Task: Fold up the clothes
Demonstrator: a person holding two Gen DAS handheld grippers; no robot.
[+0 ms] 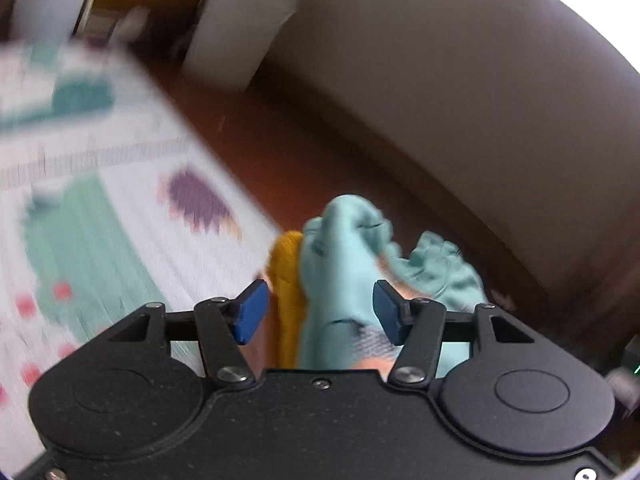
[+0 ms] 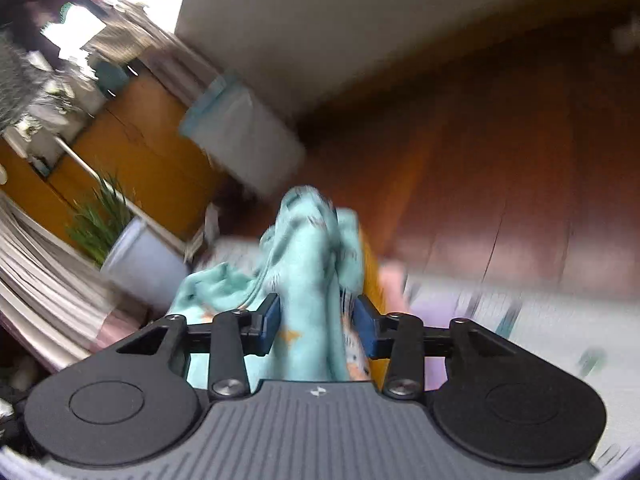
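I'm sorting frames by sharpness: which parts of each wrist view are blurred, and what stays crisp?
Left wrist view: the patterned mat and the white bin are smeared by motion blur; the left gripper is crisp and the teal garment only soft. Right wrist view: the wooden floor and white bin streak, the right gripper stays sharp, and fisheye bending curves the edges.

One teal garment [image 1: 340, 264], one mustard cloth [image 1: 286, 276], one patterned mat [image 1: 100, 200], one potted plant [image 2: 120, 240].
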